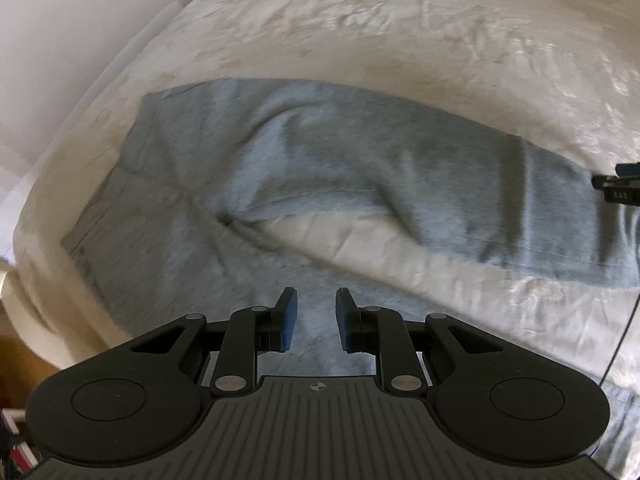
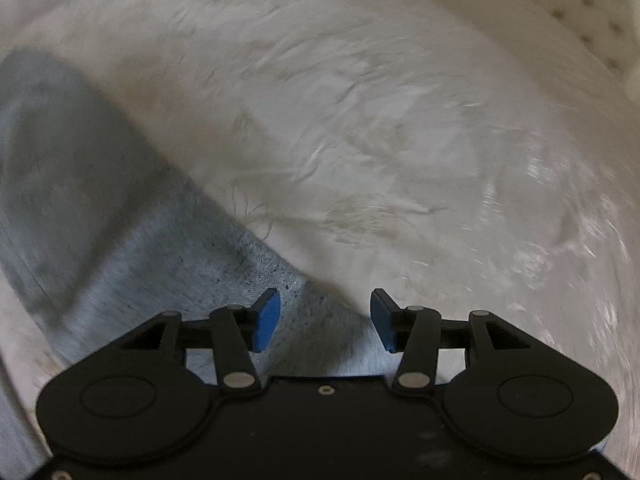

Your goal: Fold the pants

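Note:
Grey sweatpants [image 1: 320,168] lie spread on a white bed sheet [image 1: 360,32], waist to the left and the two legs splayed apart to the right. My left gripper [image 1: 316,312] is open and empty, hovering over the near leg. My right gripper [image 2: 324,312] is open and empty above the cuff end of a leg [image 2: 132,240], whose hem edge runs under its jaws. The right gripper also shows at the right edge of the left wrist view [image 1: 620,186], over the far leg's end.
The bed's left edge meets a white wall [image 1: 60,40]. A brown floor and some items [image 1: 16,432] show at the lower left. A dotted pillow or cover [image 2: 580,4] lies at the far right of the bed.

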Available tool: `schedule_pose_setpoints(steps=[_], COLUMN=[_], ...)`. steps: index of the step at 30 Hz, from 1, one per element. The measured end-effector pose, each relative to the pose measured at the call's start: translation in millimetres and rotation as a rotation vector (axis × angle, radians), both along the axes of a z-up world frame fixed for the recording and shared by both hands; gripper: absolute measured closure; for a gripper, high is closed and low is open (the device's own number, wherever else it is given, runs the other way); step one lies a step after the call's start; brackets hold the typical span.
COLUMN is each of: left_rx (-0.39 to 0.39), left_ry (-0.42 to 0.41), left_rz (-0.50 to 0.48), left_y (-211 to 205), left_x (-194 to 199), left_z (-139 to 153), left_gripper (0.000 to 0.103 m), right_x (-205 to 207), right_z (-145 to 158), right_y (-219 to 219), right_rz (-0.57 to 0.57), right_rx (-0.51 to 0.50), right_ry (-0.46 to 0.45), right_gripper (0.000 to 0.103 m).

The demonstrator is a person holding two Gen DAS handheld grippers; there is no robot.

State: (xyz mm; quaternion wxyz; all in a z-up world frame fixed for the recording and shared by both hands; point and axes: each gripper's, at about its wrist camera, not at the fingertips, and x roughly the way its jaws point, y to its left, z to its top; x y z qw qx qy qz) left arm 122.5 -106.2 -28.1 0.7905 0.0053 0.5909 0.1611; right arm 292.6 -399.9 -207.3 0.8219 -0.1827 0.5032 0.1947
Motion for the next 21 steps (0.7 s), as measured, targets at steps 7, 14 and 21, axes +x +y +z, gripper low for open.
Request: schedule_pose_setpoints(steps=[7, 14, 21], left_rx=[0.012, -0.026, -0.103], left_ry=[0.008, 0.001, -0.001], left_rz=[0.015, -0.056, -0.153], left_y=[7, 2, -1], left_x=[11, 41, 85], left_z=[-8, -23, -43], left_gripper=[0.082, 0.082, 0.082], right_x=[7, -55, -125], right_z=[-12, 42, 64], right_y=[-7, -10, 4], right_rz=[0.035, 0.065, 0.021], right_rx=[0.078, 0.148, 0.167], right_ry=[0.098, -0.020, -0.043], right_gripper=[0.095, 0.096, 0.097])
